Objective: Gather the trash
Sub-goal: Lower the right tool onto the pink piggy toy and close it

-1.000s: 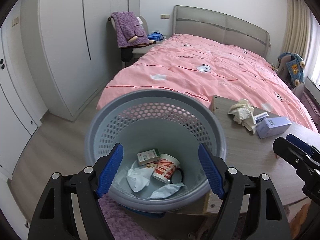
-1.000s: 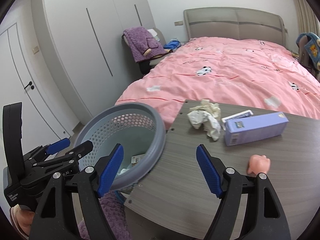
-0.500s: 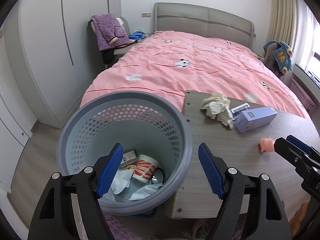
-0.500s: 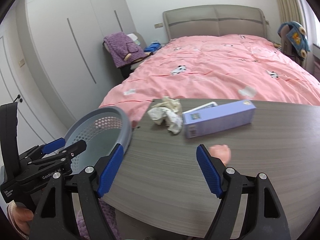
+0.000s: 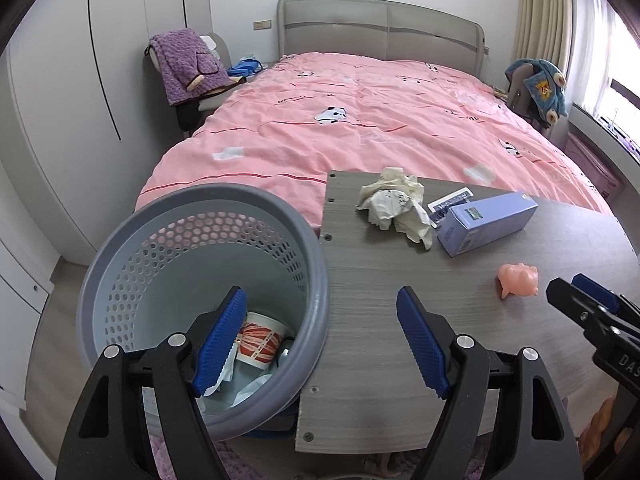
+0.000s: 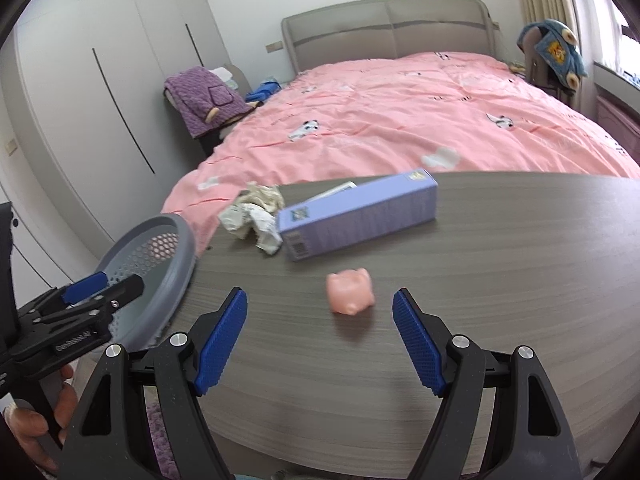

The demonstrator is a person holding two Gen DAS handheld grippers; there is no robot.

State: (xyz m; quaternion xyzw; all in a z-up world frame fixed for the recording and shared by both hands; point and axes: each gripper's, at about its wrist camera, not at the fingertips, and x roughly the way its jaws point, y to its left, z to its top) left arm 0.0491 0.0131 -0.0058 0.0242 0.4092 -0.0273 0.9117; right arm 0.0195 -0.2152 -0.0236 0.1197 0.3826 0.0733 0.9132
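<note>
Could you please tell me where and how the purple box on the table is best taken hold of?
Grip the purple box across its two long side faces, near the middle, coming from above. It lies flat on the table; its length outspans the open right tongs.

A grey wood-grain table (image 6: 500,280) carries crumpled paper (image 6: 252,220), a lavender box (image 6: 360,216) and a pink pig toy (image 6: 351,291).
</note>
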